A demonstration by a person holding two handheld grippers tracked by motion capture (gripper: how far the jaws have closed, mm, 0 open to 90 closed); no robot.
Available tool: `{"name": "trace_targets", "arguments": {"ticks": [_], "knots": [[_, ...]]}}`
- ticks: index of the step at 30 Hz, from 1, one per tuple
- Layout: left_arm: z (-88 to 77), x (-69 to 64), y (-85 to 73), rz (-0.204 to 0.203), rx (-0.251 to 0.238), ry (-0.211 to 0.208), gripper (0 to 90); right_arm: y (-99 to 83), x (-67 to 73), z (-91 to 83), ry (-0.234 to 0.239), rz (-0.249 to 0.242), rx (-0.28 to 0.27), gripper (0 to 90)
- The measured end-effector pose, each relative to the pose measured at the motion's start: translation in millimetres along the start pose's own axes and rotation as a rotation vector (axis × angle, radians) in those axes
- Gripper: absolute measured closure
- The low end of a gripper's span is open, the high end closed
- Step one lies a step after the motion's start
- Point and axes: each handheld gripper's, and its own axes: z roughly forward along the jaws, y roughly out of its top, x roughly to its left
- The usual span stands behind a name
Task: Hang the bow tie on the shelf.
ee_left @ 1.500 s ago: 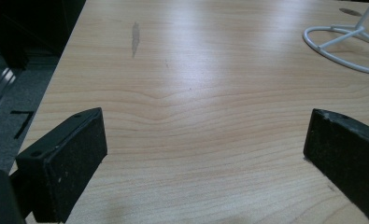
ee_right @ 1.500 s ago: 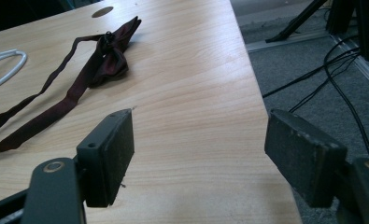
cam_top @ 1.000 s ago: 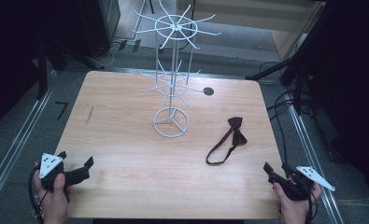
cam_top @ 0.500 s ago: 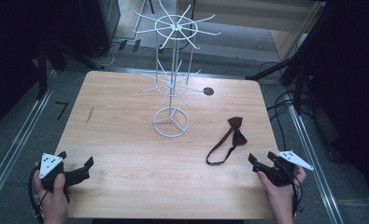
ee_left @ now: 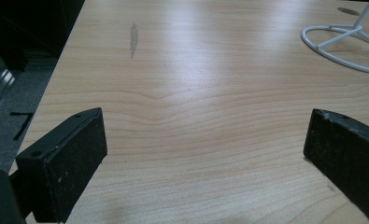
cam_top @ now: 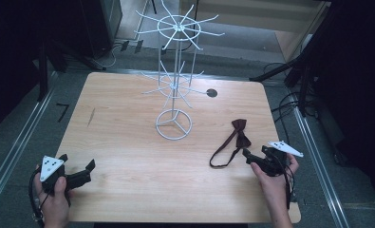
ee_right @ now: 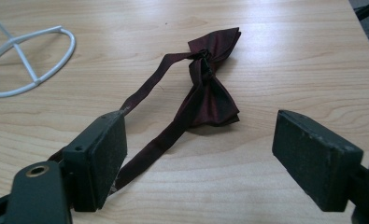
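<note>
I have the bow tie [ee_right: 210, 84] lying flat near the right edge of the table [cam_top: 128, 156], closer to my near side than the far one, with its strap [ee_right: 149, 88] looped out toward the middle. It looks light and limp, thin dark fabric that will fold and sag the moment I lift it, and the sheen suggests it could slip a little between the pads. The strap is narrow and lies flush on the wood, so I judge the thick gathered knot at the middle of the bow, where the cloth stands up a bit, to be the best place to pinch.

My right gripper [cam_top: 257, 158] sits low over the table just beside the near end of the strap, pointed toward the bow, jaws spread wide with nothing between them but strap and tabletop. In its own view the bow lies just ahead, between the two pads.

My left gripper [cam_top: 78, 176] rests near the near left corner, well apart from the tie, jaws also spread and empty, aimed across the bare wood toward the base of the wire rack [cam_top: 173, 124].
</note>
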Motion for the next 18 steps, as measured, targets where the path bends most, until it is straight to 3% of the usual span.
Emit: {"name": "trace_targets", "arguments": {"ticks": [6,18], "knots": [[0.0,0.2,0.1,0.0,0.0,-0.001,0.1,4.6,-2.0,11.6,-0.006,0.034,0.027,19.1],[0.3,0.4,0.0,-0.001,-0.002,-0.002,0.1,19.3,0.4,27.6,-0.033,0.049,0.097,23.1]]}}
